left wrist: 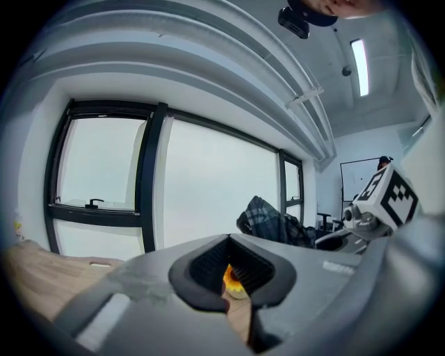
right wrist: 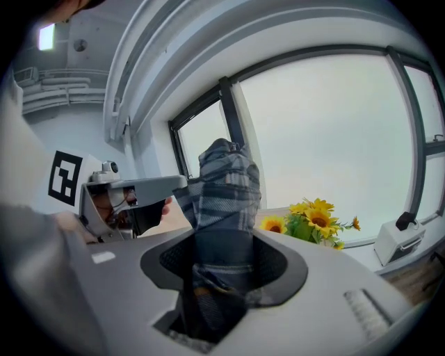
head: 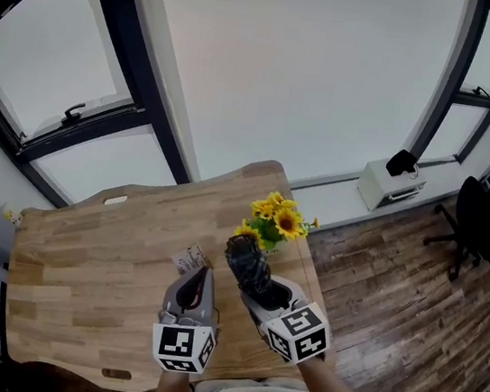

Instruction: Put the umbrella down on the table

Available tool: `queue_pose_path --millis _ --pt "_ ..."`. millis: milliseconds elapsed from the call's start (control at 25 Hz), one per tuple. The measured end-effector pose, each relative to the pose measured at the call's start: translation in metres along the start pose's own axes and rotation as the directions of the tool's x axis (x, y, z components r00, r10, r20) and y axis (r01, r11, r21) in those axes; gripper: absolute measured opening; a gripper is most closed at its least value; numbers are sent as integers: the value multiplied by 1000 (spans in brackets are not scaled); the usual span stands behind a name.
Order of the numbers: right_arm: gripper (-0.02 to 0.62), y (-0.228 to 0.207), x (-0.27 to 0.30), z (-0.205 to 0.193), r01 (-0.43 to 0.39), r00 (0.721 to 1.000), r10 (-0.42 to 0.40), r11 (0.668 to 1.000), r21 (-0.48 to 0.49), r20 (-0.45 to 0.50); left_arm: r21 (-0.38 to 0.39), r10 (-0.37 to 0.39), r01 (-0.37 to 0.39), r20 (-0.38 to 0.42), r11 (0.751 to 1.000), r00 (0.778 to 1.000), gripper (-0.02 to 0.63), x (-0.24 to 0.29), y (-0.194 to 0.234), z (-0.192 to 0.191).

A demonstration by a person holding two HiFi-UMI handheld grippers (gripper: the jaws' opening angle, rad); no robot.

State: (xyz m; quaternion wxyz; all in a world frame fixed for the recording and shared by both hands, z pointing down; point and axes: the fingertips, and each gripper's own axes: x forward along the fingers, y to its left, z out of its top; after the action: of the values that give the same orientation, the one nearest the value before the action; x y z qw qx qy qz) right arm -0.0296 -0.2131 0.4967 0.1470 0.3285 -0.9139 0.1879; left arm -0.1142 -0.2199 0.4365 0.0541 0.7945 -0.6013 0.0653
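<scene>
Big windows [head: 318,74] with dark frames glow pale. Before them a wooden table [head: 79,266] stands on a dark plank floor [head: 411,307]. At the right are a black chair [head: 478,221] and a white box [head: 391,183] under the glass. A strip light [left wrist: 360,66] shines overhead.

A bunch of yellow sunflowers [head: 276,221] stands upright among green leaves. Beyond it, below the large dark-framed window [head: 318,74], a white box [head: 389,186] carries 1 black object [head: 402,161]. A black office chair [head: 476,223] stands on the wood-plank floor [head: 411,307] at the right.
</scene>
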Motion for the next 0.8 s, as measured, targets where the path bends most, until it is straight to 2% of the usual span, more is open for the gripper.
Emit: queue_pose_path --millis 320,800 --pt "202 -7 15 -14 -11 998 8 999 -42 -65 15 -9 9 -19 1000 1000 5 -1 0 -3" --pt "204 -9 31 -31 -9 992 -1 997 -74 -130 -5 -7 7 -43 1000 999 5 1 17 -16"
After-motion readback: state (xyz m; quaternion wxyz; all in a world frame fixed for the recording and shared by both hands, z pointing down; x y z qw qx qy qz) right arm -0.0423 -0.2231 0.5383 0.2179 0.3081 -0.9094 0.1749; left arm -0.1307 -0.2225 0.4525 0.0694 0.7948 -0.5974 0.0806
